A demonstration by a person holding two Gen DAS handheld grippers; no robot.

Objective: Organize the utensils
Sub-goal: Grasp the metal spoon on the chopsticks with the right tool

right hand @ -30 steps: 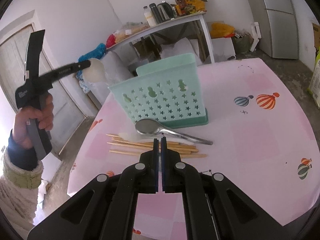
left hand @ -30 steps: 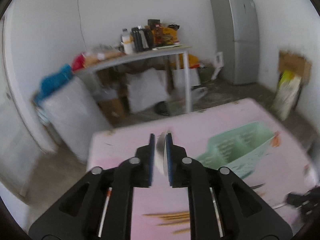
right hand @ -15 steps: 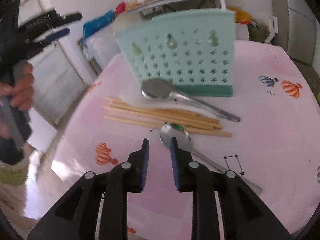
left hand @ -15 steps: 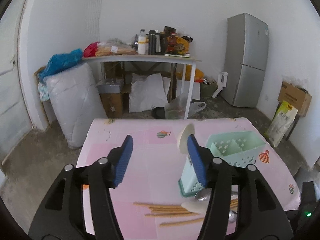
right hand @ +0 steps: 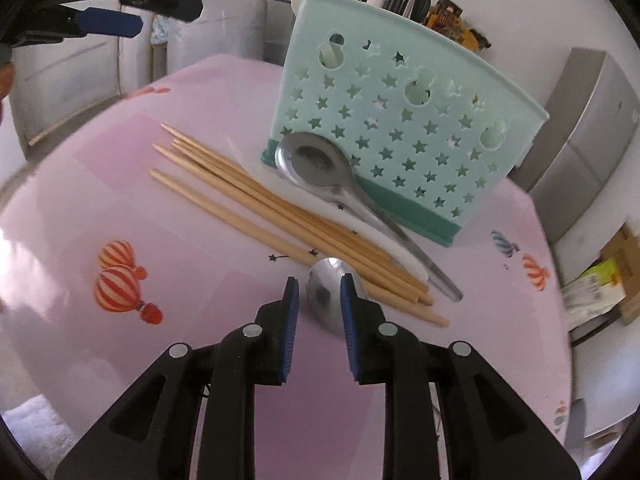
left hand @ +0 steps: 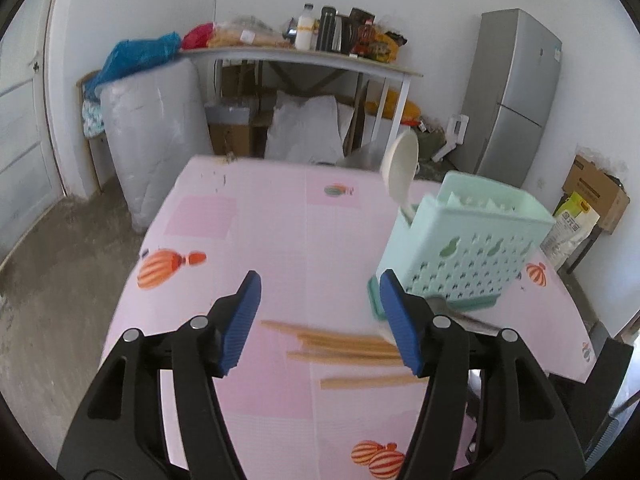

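Note:
A mint green utensil holder [left hand: 464, 240] [right hand: 400, 120] stands on the pink table. A white spoon [left hand: 400, 168] stands in its left end, bowl up. My left gripper [left hand: 320, 320] is open and empty, above the table left of the holder. Several wooden chopsticks [right hand: 272, 208] [left hand: 344, 344] lie in front of the holder. A metal spoon [right hand: 320, 168] lies against the holder's base. A second metal spoon [right hand: 326, 292] lies by the chopsticks' thick ends. My right gripper [right hand: 316, 308] is open just over this spoon's bowl, its jaws on either side.
The pink table [left hand: 260, 240] has balloon prints. Beyond it stand a cluttered white table [left hand: 320, 60], a grey fridge [left hand: 516, 92], a wrapped mattress [left hand: 152, 140] and boxes [left hand: 596, 192]. The left gripper shows at the top left of the right wrist view [right hand: 108, 24].
My left gripper has opened, and the white spoon now stands in the holder. My right gripper has opened and moved down to the near metal spoon.

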